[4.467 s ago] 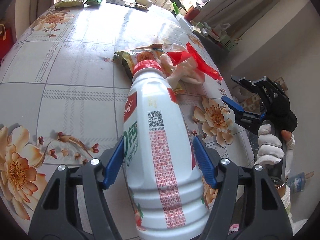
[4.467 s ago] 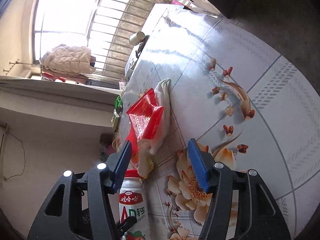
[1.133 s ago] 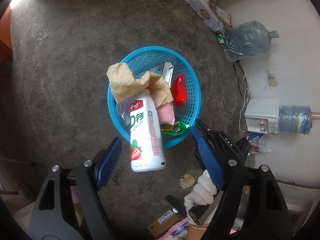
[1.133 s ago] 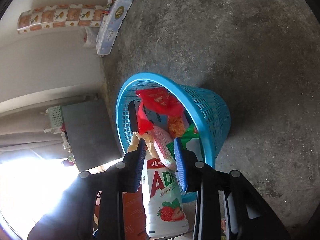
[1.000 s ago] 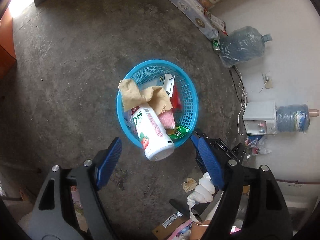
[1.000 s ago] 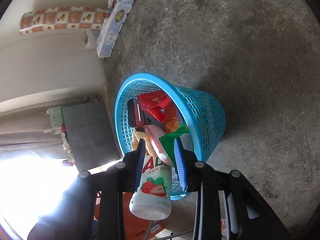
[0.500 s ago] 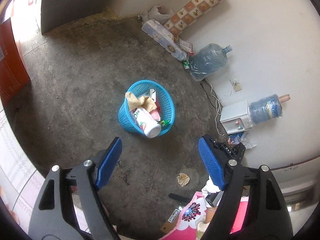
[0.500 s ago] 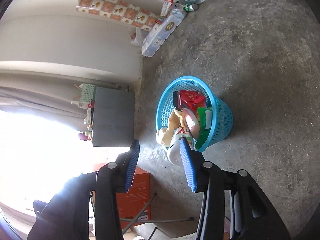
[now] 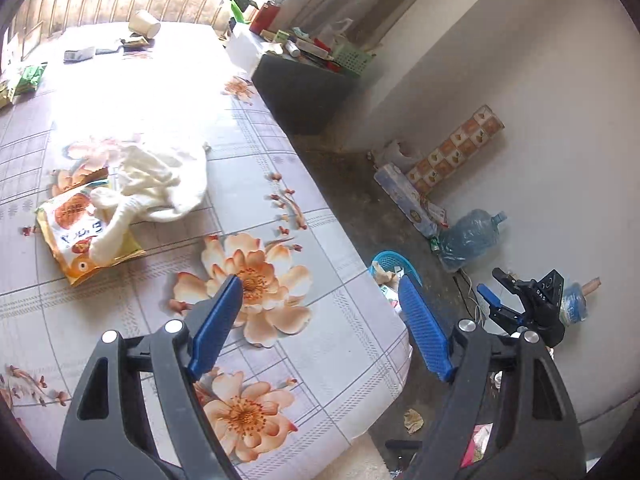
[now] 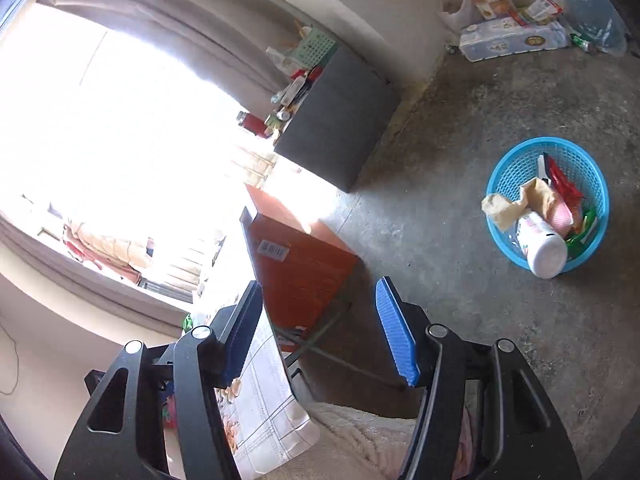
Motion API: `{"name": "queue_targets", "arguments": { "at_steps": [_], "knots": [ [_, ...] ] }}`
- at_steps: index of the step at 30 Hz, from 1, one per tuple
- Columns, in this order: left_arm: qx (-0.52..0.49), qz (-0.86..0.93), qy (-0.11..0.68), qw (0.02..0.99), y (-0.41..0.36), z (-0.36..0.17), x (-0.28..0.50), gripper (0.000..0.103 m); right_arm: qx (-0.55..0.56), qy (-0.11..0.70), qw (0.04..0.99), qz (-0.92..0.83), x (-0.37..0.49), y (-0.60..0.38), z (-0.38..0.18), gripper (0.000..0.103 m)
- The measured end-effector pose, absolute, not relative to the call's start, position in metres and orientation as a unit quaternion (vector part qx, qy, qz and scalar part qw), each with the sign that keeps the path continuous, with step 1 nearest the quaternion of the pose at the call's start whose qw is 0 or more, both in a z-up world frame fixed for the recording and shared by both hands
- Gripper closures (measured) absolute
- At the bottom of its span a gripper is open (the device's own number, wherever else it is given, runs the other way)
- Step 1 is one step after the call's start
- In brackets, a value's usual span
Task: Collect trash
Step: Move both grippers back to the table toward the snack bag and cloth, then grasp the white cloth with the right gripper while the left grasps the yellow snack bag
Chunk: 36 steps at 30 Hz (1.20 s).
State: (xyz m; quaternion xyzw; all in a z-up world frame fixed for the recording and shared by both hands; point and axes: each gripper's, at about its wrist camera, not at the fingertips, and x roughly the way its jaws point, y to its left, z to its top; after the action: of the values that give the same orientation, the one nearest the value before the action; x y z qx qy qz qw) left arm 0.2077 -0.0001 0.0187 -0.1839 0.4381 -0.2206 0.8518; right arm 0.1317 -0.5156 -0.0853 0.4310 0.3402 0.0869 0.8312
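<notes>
The left hand-held gripper (image 9: 320, 320) hangs open and empty over the floral table (image 9: 248, 208); the right hand-held gripper (image 10: 316, 320) is open too. On the floor, the blue basket (image 10: 516, 160) holds 1 white bottle (image 10: 542, 246) jutting over its rim, crumpled brown paper (image 10: 516, 200) and red wrappers (image 10: 564, 184). A snack bag (image 9: 76, 232) and white cloth (image 9: 160, 180) lie touching on the table.

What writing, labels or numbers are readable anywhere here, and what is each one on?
"DAS": on the black right gripper, behind its jaws.
Orange-yellow snack packet: printed characters, too blurred to read.
Orange cardboard box: white barcode sticker, too small to read.
White plastic bottle in the blue mesh basket: print unreadable.
</notes>
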Motion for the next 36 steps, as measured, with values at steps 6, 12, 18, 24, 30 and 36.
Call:
{"name": "queue_targets", "arguments": {
  "at_steps": [6, 12, 18, 24, 30, 36],
  "knots": [
    [-0.232, -0.106, 0.443, 0.859, 0.089, -0.003, 0.208, 0.027, 0.35, 0.402, 0.827, 0.178, 0.191, -0.388, -0.061, 0.045],
    [-0.265, -0.04, 0.449, 0.853, 0.139, -0.035, 0.232, 0.03, 0.291, 0.462, 0.802, 0.243, 0.243, -0.265, -0.054, 0.045],
    [-0.272, 0.001, 0.454, 0.848, 0.155, -0.062, 0.257, 0.05, 0.249, 0.506, 0.789, 0.244, 0.299, -0.175, -0.064, 0.045],
    [-0.212, 0.013, 0.45, 0.868, 0.145, -0.064, 0.261, 0.057, 0.161, 0.518, 0.814, 0.207, 0.33, -0.113, -0.074, 0.045],
    [-0.182, 0.015, 0.446, 0.876, 0.145, -0.066, 0.261, 0.083, 0.034, 0.509, 0.839, 0.189, 0.334, -0.066, -0.082, 0.045],
    [-0.173, 0.005, 0.446, 0.878, 0.146, -0.069, 0.253, 0.102, 0.001, 0.5, 0.845, 0.187, 0.331, -0.065, -0.086, 0.076]
  ]
}}
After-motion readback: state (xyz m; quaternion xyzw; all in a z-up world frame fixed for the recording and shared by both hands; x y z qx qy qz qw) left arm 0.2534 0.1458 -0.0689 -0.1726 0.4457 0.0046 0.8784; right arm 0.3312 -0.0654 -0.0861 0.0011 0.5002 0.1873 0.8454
